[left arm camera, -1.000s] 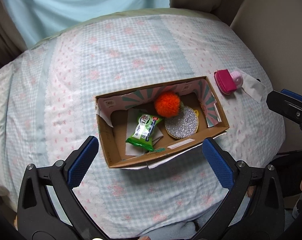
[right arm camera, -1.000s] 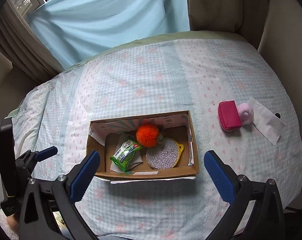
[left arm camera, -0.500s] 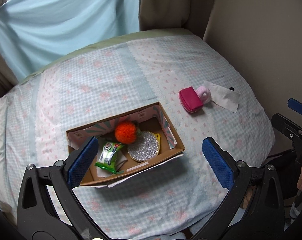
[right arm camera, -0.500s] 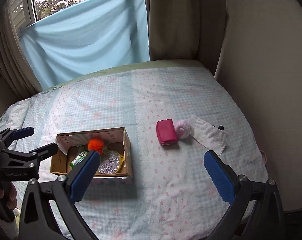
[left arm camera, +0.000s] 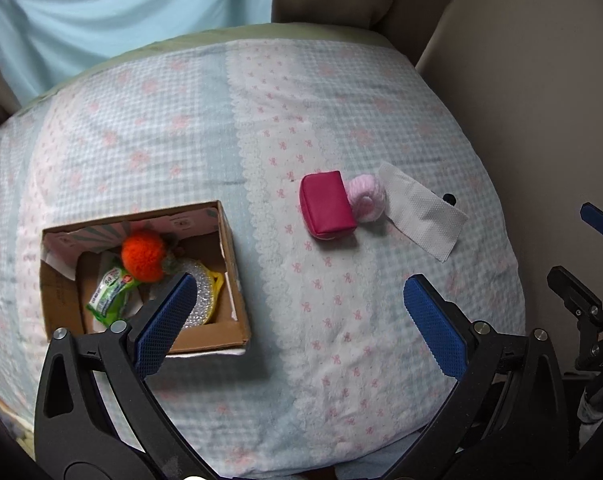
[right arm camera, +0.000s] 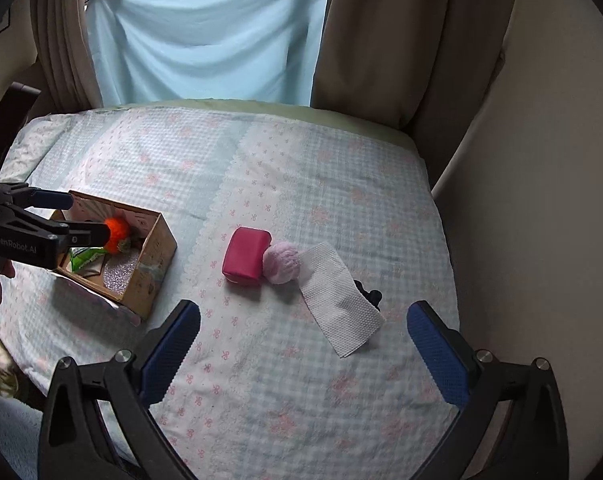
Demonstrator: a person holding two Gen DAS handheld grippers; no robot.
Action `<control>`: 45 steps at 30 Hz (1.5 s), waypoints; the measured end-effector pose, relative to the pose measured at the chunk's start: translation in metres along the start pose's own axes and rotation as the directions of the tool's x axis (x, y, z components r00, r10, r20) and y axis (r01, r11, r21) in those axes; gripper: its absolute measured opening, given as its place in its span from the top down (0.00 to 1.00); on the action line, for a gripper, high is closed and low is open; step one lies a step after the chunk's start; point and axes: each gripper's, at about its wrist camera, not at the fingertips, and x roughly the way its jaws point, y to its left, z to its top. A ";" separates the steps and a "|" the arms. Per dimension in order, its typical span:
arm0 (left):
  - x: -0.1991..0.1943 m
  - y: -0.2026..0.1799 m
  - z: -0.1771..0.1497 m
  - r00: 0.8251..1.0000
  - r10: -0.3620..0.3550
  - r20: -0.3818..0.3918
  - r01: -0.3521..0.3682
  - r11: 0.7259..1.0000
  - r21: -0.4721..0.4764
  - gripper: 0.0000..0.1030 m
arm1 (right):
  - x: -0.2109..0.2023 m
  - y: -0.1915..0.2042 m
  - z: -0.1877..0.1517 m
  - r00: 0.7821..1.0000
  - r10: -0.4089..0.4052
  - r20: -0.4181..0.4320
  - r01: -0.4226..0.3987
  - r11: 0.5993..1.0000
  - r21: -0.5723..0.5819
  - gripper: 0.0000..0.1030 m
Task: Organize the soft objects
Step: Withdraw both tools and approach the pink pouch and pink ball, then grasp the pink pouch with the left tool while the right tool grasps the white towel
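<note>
A cardboard box [left arm camera: 233, 264] [right arm camera: 157, 256] sits on the bed and holds an orange pompom [left arm camera: 143, 255] [right arm camera: 116, 234], a green packet [left arm camera: 109, 296] [right arm camera: 83, 255] and a glittery silver round pad [left arm camera: 201, 296] [right arm camera: 119, 274]. To its right lie a magenta pouch [left arm camera: 328, 204] [right arm camera: 245, 254], a pink fluffy ball [left arm camera: 367, 198] [right arm camera: 282, 262] touching it, and a white paper towel [left arm camera: 421, 210] [right arm camera: 339, 300]. My left gripper [left arm camera: 301, 322] is open and empty near the bed's front edge. My right gripper [right arm camera: 303, 348] is open and empty, in front of the towel.
The bed has a pale checked cover [left arm camera: 321, 120] [right arm camera: 301, 168]. A small black object [left arm camera: 448, 199] [right arm camera: 369, 294] lies by the towel. A wall [right arm camera: 541, 200] runs along the right side. Curtains [right arm camera: 205, 40] hang behind the bed.
Both views have swung to the right. The box now sits at the left and the pouch, ball and towel are nearer the middle. Both grippers stay open and empty.
</note>
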 end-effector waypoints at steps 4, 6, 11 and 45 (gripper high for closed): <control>0.035 -0.018 0.005 0.999 0.020 -0.047 -0.023 0.998 -0.055 0.00 | 0.033 -0.028 0.002 0.998 0.053 -0.031 -0.056 0.994 -0.098 0.00; 0.051 -0.023 0.007 0.997 0.023 -0.068 -0.029 0.997 -0.078 0.00 | 0.052 -0.037 0.005 0.996 0.075 -0.058 -0.083 0.986 -0.148 0.00; 0.099 -0.028 0.015 0.991 0.024 -0.130 -0.038 0.993 -0.108 0.00 | 0.103 -0.051 0.010 0.986 0.120 -0.116 -0.145 0.960 -0.239 0.00; 0.322 -0.043 0.078 0.944 0.043 -0.328 -0.028 0.998 0.051 0.19 | 0.357 -0.035 0.010 0.872 0.182 -0.454 -0.344 0.888 -0.306 0.22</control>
